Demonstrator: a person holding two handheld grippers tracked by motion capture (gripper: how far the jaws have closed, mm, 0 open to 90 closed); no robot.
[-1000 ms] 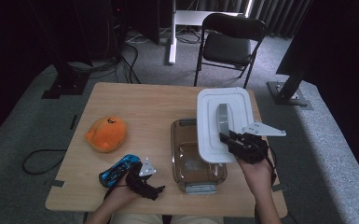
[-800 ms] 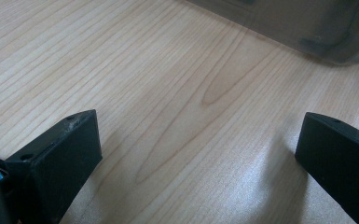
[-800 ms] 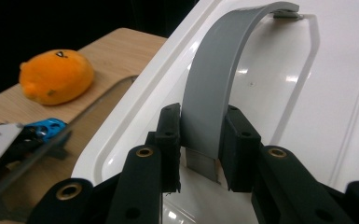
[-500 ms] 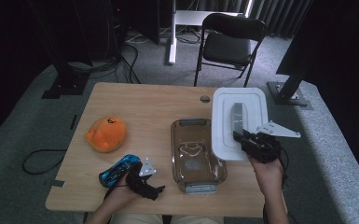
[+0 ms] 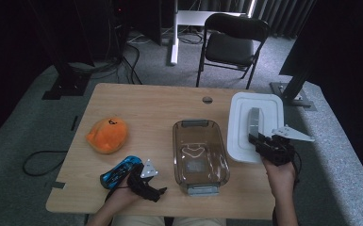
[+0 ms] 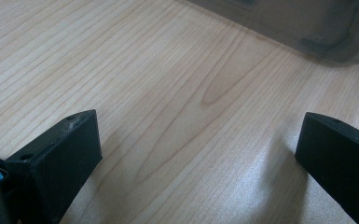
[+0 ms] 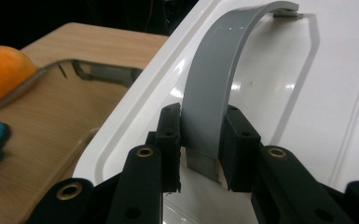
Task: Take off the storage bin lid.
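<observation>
Right gripper (image 7: 200, 135) pinches lid (image 5: 243, 113) by its handle (image 7: 219, 70) (box (image 5: 199, 153) uncovered); left gripper (image 6: 200, 154) rests, jaws spread.

Left hand-held gripper (image 5: 146, 184): held low at the 7 o'clock edge of the high view, the forearm entering from 6 o'clock. Its jaws stand wide apart (nothing between the pads), close over the worktop (image 6: 177, 121).

Right hand-held gripper (image 5: 269, 147): held at 4 o'clock, the forearm rising from the bottom edge, jaws pointing toward 11 o'clock. The jaws are clamped on both sides of the grey handle (image 7: 214, 102).
</observation>
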